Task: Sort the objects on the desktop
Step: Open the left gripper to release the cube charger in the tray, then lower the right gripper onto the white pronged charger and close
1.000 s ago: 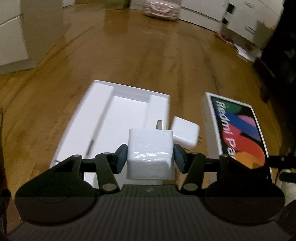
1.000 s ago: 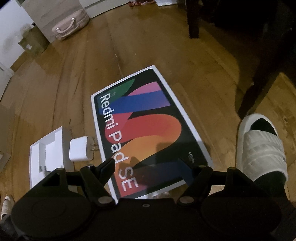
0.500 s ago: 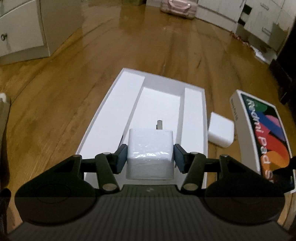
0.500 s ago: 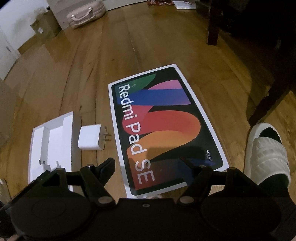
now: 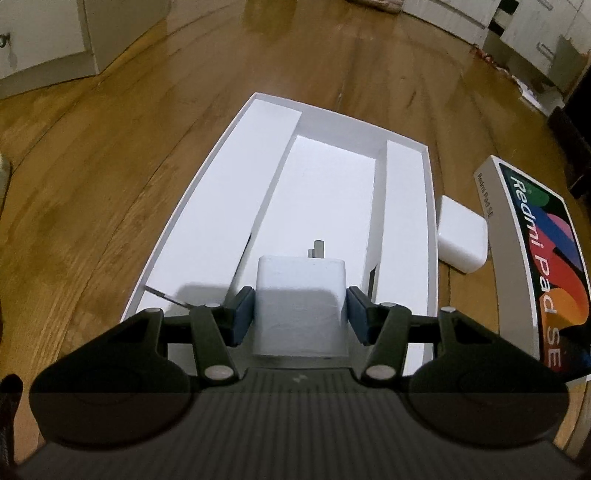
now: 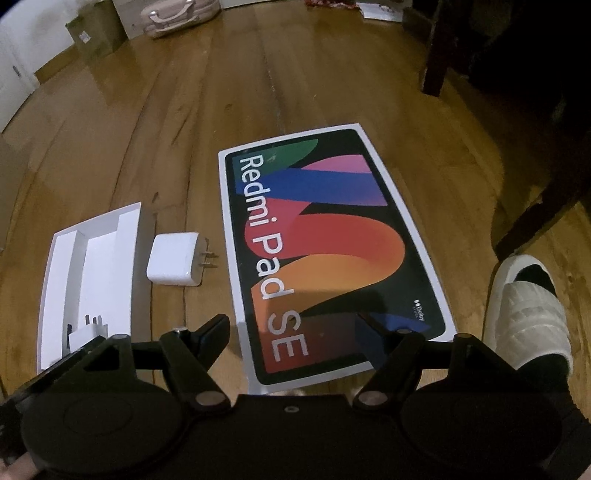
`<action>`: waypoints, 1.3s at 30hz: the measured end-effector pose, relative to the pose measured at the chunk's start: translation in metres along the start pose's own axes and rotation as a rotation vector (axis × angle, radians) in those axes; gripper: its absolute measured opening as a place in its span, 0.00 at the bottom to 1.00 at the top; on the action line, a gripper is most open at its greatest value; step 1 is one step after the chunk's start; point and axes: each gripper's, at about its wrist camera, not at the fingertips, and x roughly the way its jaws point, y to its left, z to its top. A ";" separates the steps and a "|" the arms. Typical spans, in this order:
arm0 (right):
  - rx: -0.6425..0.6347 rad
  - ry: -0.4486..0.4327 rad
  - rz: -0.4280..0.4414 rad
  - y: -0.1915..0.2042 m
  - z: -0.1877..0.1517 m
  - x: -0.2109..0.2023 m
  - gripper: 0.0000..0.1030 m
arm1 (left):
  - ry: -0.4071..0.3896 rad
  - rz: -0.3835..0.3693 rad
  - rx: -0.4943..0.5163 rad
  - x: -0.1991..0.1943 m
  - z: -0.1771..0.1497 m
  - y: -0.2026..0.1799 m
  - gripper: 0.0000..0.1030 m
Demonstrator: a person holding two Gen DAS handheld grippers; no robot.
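My left gripper [image 5: 301, 314] is shut on a white wall charger [image 5: 301, 295] with its prongs pointing forward, held low over the near end of the open white box tray [image 5: 229, 192]. A second white charger [image 5: 461, 238] lies on the wooden floor between the tray and the colourful Redmi Pad SE box lid [image 5: 535, 266]. In the right wrist view my right gripper [image 6: 295, 332] is open and empty above the near edge of the lid [image 6: 328, 251], with the loose charger [image 6: 175, 264], the tray [image 6: 61, 280] and the held charger [image 6: 86, 334] to its left.
A white slipper on a foot [image 6: 524, 314] stands right of the lid. A dark furniture leg [image 6: 436, 48] stands at the far right. White cabinets [image 5: 44, 40] stand at the far left, and a pink case [image 6: 177, 16] lies at the back.
My left gripper has carried the charger leftward and down, from beside the loose charger to over the tray's middle compartment. The right gripper has shifted a little over the lid.
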 end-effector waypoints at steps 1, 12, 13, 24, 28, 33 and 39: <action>-0.003 0.002 0.006 0.001 0.000 0.001 0.77 | -0.004 0.002 -0.004 -0.004 0.002 0.000 0.52; -0.059 -0.055 0.212 0.029 0.007 -0.017 0.76 | -0.133 -0.017 -0.009 -0.073 0.031 0.001 0.78; -0.065 -0.062 0.216 0.033 0.008 -0.014 0.76 | -0.129 -0.016 -0.013 -0.074 0.030 0.002 0.79; -0.101 0.030 0.212 0.078 0.014 0.047 0.49 | -0.016 -0.099 -0.089 -0.045 0.025 0.019 0.75; -0.077 0.030 0.207 0.080 0.020 0.063 0.57 | -0.014 -0.075 -0.102 -0.041 0.029 0.019 0.79; -0.062 0.015 0.193 0.083 0.027 0.073 0.58 | 0.029 -0.072 -0.123 -0.027 0.031 0.027 0.80; -0.063 0.000 0.190 0.094 0.040 0.080 0.60 | 0.042 -0.075 -0.161 -0.025 0.030 0.032 0.81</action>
